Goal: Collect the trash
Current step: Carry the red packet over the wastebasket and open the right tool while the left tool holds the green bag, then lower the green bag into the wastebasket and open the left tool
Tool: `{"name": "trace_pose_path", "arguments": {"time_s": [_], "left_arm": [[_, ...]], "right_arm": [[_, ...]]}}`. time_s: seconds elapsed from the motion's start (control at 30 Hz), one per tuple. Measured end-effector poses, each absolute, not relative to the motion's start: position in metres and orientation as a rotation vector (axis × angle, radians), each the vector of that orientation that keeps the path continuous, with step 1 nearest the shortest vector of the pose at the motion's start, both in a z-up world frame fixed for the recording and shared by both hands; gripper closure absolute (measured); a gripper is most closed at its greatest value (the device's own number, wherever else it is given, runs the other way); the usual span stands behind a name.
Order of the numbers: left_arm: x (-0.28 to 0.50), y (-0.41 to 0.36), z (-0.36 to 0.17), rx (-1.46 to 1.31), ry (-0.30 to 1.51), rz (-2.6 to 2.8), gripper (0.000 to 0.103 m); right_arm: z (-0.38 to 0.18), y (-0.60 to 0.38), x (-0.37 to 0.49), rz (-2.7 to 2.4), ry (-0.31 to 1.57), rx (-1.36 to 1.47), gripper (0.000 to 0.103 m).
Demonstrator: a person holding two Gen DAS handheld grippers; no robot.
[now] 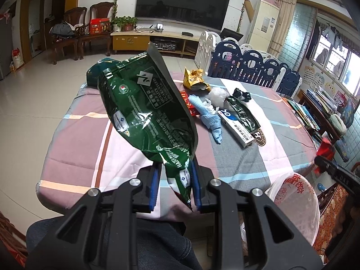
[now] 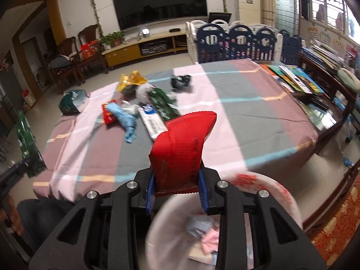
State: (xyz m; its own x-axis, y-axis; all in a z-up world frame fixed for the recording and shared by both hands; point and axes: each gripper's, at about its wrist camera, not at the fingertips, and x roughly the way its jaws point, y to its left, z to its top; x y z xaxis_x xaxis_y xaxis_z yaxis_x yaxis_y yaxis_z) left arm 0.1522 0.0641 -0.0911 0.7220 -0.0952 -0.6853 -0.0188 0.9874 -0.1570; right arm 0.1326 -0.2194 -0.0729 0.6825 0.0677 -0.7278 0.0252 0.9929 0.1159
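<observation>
Left wrist view: left gripper [image 1: 174, 186] clamped on the lower end of a dark green snack bag [image 1: 144, 110], blue pads pressing both sides of the crumpled foil. Bag rising up and away from the jaws, lifted clear above the striped tablecloth [image 1: 74, 157]. Beyond the bag, on the tablecloth: a yellow wrapper [image 1: 194, 78], a blue cloth [image 1: 208, 118], a white toothpaste box [image 1: 236, 126] and a smaller green wrapper [image 1: 243, 114], bunched close together. Just off the tablecloth's near edge, to the right of the jaws, a white plastic bag [image 1: 294, 200] with red print.

Right wrist view: right gripper [image 2: 177, 189] clamped on a red ribbed packet [image 2: 186, 144], pads squeezing its bottom part, top bending rightwards above the jaws. Packet held above the tablecloth's [image 2: 247, 121] near edge. White plastic bag [image 2: 270, 193] directly below the jaws, mouth open, blurred, with scraps inside. Remaining litter heaped farther back on the tablecloth.
</observation>
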Motion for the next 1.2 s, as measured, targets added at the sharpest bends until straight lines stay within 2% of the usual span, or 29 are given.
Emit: {"name": "trace_pose_path", "arguments": {"time_s": [0.17,0.43,0.5,0.57,0.67,0.97,1.2], "left_arm": [[0.148,0.048,-0.087,-0.143,0.763,-0.090,0.078],[0.137,0.005,-0.086,-0.075,0.790,-0.200,0.078],[0.134,-0.009,-0.086,-0.048,0.798,-0.236,0.078],[0.132,-0.023,-0.088,-0.029,0.808,-0.273,0.078],[0.127,-0.047,-0.094,0.000,0.833,-0.345,0.078],[0.114,-0.100,-0.119,0.092,0.914,-0.565,0.078],[0.121,-0.153,-0.140,0.074,0.980,-0.853,0.077]], "right_arm": [[-0.113,-0.253,0.109,-0.049,0.942,0.139,0.071],[-0.180,-0.254,0.098,-0.061,1.125,0.203,0.070],[-0.187,-0.257,0.096,-0.060,1.149,0.236,0.062],[-0.187,-0.258,0.094,-0.039,1.155,0.252,0.051],[-0.178,-0.266,0.088,-0.051,1.110,0.268,0.039],[-0.123,-0.326,0.067,-0.170,0.876,0.389,0.038],[-0.106,-0.354,0.056,-0.221,0.808,0.428,0.038]]}}
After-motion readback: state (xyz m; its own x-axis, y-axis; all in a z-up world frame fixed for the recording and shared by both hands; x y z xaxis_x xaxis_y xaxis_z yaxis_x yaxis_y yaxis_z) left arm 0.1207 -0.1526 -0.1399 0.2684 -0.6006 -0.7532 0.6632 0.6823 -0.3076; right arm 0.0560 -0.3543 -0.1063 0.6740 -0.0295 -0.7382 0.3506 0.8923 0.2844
